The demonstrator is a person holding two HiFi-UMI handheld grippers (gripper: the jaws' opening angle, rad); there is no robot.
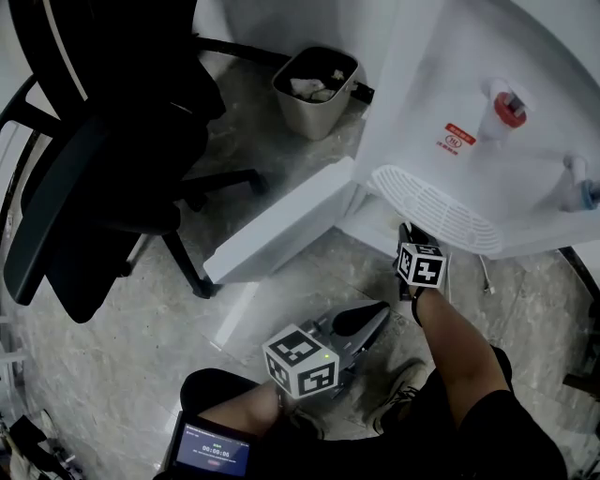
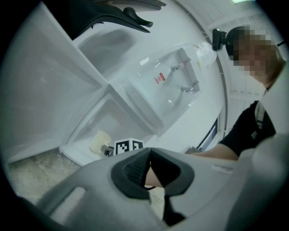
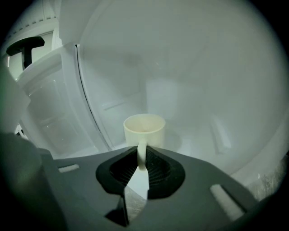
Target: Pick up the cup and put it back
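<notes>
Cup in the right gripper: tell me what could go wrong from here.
1. The right gripper grips the cup only by its thin handle, so the cup may twist or slip between the jaws when lifted.
2. The cup sits inside the dispenser's low cabinet. Coming out, it could knock the open door or the drip tray above.

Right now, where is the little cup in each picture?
Head view: not in it.
Left gripper view: the cup is at the lower left, right beside the right gripper.
Right gripper view: the cup is in the middle, with its handle between the fingers.
Shared landmark: the black office chair.
</notes>
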